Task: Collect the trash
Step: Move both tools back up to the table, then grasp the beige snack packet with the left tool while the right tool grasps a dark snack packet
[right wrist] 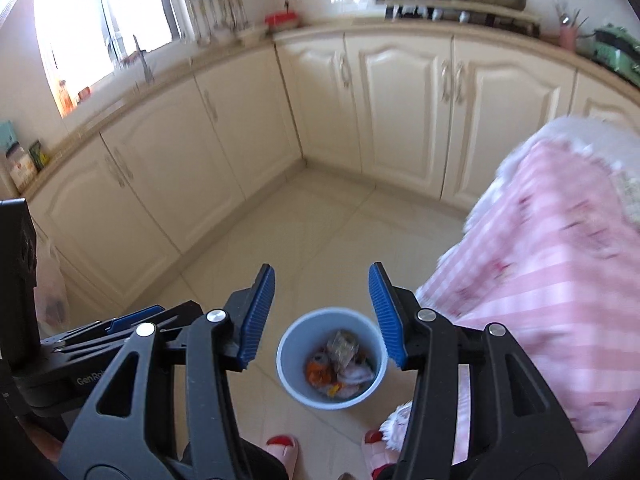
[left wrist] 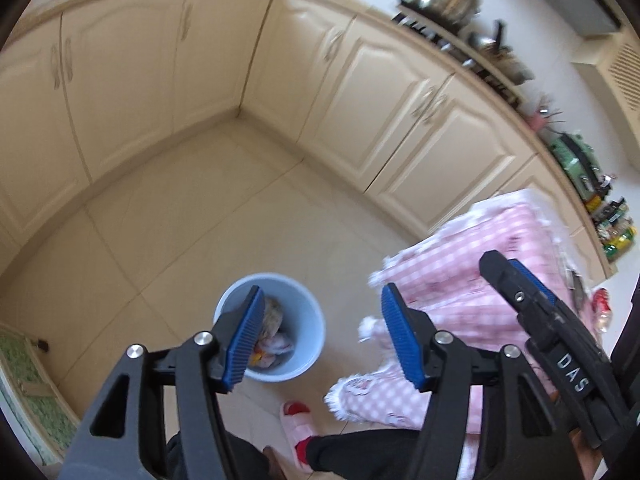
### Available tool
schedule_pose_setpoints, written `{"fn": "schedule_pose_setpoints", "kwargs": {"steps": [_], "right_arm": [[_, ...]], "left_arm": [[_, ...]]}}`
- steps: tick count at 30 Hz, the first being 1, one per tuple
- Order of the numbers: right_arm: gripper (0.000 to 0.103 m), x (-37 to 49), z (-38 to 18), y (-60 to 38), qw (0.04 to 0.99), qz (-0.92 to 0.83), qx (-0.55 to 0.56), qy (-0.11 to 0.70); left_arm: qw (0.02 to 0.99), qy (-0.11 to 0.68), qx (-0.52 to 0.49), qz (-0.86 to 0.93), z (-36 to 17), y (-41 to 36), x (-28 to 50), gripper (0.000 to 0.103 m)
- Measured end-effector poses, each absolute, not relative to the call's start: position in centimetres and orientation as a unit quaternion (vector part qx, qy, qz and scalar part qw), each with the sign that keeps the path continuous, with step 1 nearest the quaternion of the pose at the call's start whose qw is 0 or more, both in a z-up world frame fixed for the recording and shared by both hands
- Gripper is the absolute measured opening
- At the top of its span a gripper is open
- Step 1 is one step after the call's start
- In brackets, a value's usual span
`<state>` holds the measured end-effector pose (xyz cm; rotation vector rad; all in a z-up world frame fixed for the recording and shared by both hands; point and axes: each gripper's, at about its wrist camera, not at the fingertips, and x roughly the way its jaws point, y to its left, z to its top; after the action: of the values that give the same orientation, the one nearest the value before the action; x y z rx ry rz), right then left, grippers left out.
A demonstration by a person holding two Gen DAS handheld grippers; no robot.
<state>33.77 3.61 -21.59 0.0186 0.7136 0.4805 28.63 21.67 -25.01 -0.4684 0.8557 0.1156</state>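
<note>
A light blue bin (left wrist: 306, 344) stands on the tiled floor and holds crumpled wrappers and paper (left wrist: 272, 320). My left gripper (left wrist: 323, 294) hangs high above it, open, with nothing between its blue pads (left wrist: 400, 336). In the right wrist view the bin (right wrist: 290, 354) lies straight below my right gripper (right wrist: 322, 270), which is also open and empty; the trash (right wrist: 340, 356) inside shows grey, orange and pink. The right gripper's finger (left wrist: 520, 292) shows at the right of the left wrist view. The left gripper's finger (right wrist: 132, 318) shows at the left of the right wrist view.
A table under a pink checked cloth (left wrist: 460, 280) (right wrist: 540, 260) stands right of the bin, with a red item (left wrist: 602, 304) on it. Cream cabinets (right wrist: 400, 112) line the far corner. The person's slippered feet (left wrist: 296, 420) (right wrist: 282, 452) stand near the bin. A plastic bag (right wrist: 52, 300) hangs at left.
</note>
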Motion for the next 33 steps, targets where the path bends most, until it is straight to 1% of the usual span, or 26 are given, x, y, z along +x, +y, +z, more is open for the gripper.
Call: {"fn": "schedule_pose_setpoints", "kwargs": {"steps": [3, 5, 7, 13, 16, 20, 23, 28, 33], "right_arm": [[0.051, 32.2, -17.9, 0.1, 0.929, 0.218, 0.016, 0.300], [0.054, 31.3, -15.9, -2.6, 0.939, 0.202, 0.023, 0.277], [0.054, 30.4, -14.1, -6.1, 0.950, 0.177, 0.033, 0.254], [0.058, 28.5, -11.5, -16.2, 0.972, 0.089, 0.033, 0.215], [0.059, 28.6, -11.5, -21.6, 0.973, 0.047, 0.048, 0.221], [0.061, 29.4, -12.9, -27.3, 0.967, -0.001, 0.063, 0.249], [0.061, 30.2, -14.1, -30.3, 0.960, -0.017, 0.073, 0.271], [0.061, 33.2, -16.2, -31.5, 0.948, -0.017, 0.072, 0.309], [0.061, 37.4, -18.7, -30.5, 0.932, -0.009, 0.030, 0.362]], "left_arm": [[0.894, 0.393, -0.211, 0.036, -22.6, 19.4, 28.2, 0.062], [0.901, 0.384, -0.203, 0.009, -20.9, 16.9, 28.4, 0.063], [0.903, 0.382, -0.196, -0.017, -19.7, 14.5, 28.8, 0.064], [0.901, 0.384, -0.167, -0.115, -17.3, 4.9, 31.0, 0.066], [0.892, 0.396, -0.150, -0.157, -17.0, -0.1, 32.7, 0.066], [0.887, 0.409, -0.094, -0.194, -17.4, -6.9, 34.8, 0.066], [0.883, 0.417, -0.062, -0.208, -18.0, -10.2, 36.5, 0.066], [0.881, 0.433, -0.040, -0.184, -19.2, -12.2, 40.0, 0.066], [0.883, 0.441, -0.029, -0.156, -19.9, -11.8, 42.4, 0.066]]}}
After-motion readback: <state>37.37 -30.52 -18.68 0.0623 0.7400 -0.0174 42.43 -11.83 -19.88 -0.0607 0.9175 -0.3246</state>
